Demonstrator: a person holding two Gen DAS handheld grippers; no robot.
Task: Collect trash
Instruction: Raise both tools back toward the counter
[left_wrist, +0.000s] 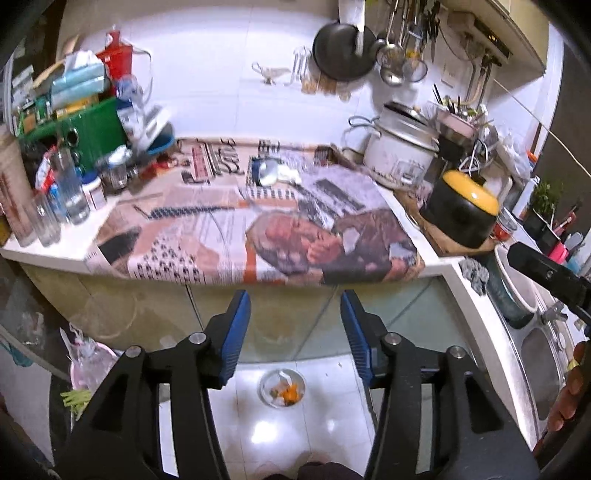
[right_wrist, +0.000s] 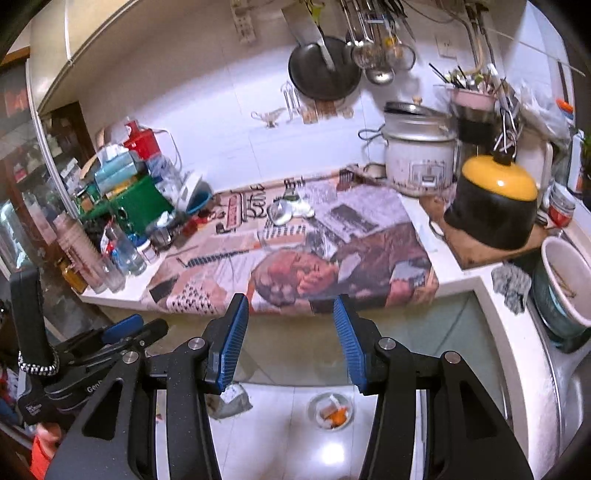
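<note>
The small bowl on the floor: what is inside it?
The bowl holds food scraps: orange pieces and pale, whitish bits. What lies beneath those scraps is covered. Both claws, left and right, are open and above it.

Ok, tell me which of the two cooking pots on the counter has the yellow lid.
The black pot on the wooden board, nearest the sink. The other, a white rice cooker against the wall, has a metal lid.

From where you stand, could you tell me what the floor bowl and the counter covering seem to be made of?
The bowl looks like clear glass or plastic: the floor shows through its glossy rim. The counter covering looks like matte newspaper, with printed text and photos.
</note>
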